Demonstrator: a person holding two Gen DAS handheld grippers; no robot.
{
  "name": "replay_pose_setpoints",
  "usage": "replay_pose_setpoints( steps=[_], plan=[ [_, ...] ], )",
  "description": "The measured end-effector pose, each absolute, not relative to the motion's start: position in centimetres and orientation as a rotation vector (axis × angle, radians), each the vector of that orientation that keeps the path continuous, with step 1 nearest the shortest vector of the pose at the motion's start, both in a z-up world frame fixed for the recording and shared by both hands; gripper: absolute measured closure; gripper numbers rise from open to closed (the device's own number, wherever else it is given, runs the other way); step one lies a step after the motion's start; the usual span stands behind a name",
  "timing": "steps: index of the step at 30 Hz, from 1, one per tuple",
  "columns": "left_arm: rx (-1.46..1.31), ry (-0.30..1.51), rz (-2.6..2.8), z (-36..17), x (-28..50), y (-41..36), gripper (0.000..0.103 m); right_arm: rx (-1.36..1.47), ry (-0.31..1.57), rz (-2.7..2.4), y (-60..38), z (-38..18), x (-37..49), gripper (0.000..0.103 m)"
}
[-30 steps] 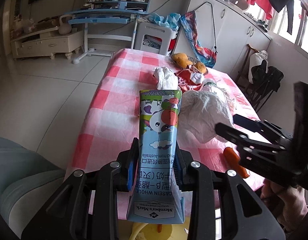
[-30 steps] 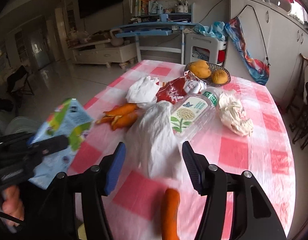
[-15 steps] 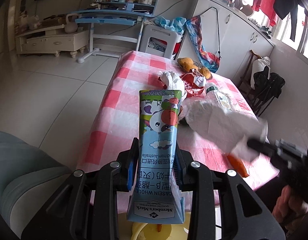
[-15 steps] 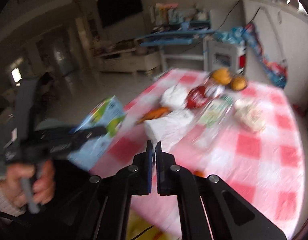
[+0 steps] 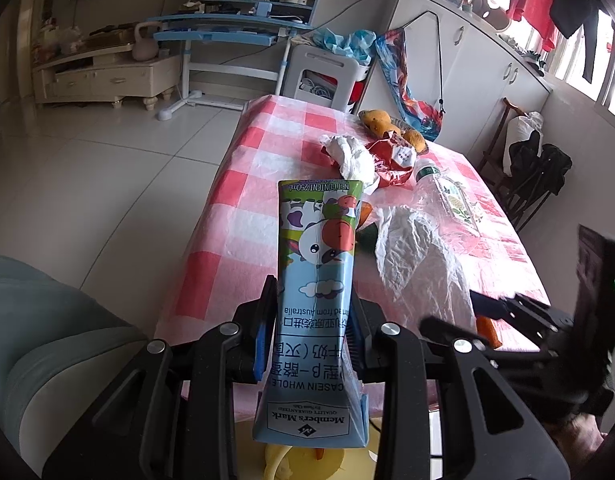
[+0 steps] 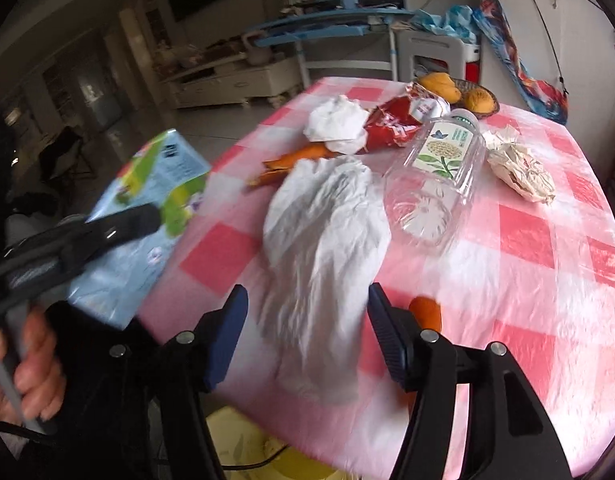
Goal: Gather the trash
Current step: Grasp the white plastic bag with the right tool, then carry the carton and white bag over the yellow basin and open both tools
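The left gripper (image 5: 311,328) is clamped on a milk carton (image 5: 317,280), light blue with a cartoon cow, its print upside down, held beyond the near edge of the table (image 6: 527,240). The jaws of the right gripper (image 6: 303,336) are opening around a white plastic bag (image 6: 327,248) that lies crumpled on the checked cloth, the pads not pressing it. The yellow bin (image 5: 307,460) below is mostly hidden, and motion blur smears the bag's near end.

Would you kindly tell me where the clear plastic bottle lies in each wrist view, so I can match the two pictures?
Left wrist view: the clear plastic bottle lies right of centre, beyond the white plastic bag.
Right wrist view: the bottle lies just above centre, right of the same bag.
Shared landmark: the red snack wrapper, just beyond the bottle's capped end.
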State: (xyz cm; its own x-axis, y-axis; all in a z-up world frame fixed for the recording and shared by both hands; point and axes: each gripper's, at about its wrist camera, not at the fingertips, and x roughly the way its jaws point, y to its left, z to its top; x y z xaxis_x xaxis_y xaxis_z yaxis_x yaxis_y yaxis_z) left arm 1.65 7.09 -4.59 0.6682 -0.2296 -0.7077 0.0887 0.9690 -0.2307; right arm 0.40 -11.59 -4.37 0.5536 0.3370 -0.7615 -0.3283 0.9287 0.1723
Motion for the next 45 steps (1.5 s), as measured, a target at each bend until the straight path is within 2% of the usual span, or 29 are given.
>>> replay_pose_setpoints(
  steps=[1,2,3,6,15,25,32,40,41,43,44,45],
  plan=[
    [-0.182,0.823,-0.181,-4.7,1.7,7.0,0.073,0.005,0.905,0.384,-11.5,-4.6,0.7,0.044],
    [-0.183,0.826,-0.182,-4.8,1.7,7.0,0.073,0.003,0.911,0.382,-11.3,-5.0,1.1,0.061],
    [-0.182,0.828,-0.183,-4.9,1.7,7.0,0.073,0.006,0.92,0.384,-11.5,-5.3,1.0,0.084],
    [-0.179,0.824,-0.184,-4.7,1.8,7.0,0.073,0.02,0.895,0.396,-11.9,-4.8,0.4,0.096],
    [-0.186,0.793,-0.188,-3.2,0.8,7.1,0.073,0.011,0.659,0.525,-13.8,2.1,-5.3,0.096],
    [-0.149,0.787,-0.208,-1.9,-1.7,6.5,0.073,0.097,0.647,0.75,-15.0,4.9,-10.3,0.096],
    [-0.138,0.797,-0.217,-1.7,-3.5,6.4,0.073,0.115,0.774,0.892,-13.8,3.0,-12.0,0.096],
    [-0.106,0.851,-0.244,-2.9,-6.5,5.6,0.073,0.113,1.039,0.944,-10.6,-4.0,-13.1,0.095],
    [-0.103,0.864,-0.247,-3.3,-7.0,5.5,0.073,0.088,1.068,0.918,-10.1,-5.1,-13.2,0.092],
    [-0.099,0.886,-0.254,-3.9,-7.8,5.2,0.073,0.038,1.12,0.873,-9.5,-6.8,-13.1,0.068],
    [-0.095,0.897,-0.256,-4.2,-8.1,5.0,0.073,0.01,1.133,0.843,-9.3,-7.4,-13.1,0.041],
    [-0.087,0.911,-0.259,-4.6,-8.6,4.9,0.073,-0.023,1.133,0.809,-9.2,-7.8,-13.2,0.034]
  ],
)
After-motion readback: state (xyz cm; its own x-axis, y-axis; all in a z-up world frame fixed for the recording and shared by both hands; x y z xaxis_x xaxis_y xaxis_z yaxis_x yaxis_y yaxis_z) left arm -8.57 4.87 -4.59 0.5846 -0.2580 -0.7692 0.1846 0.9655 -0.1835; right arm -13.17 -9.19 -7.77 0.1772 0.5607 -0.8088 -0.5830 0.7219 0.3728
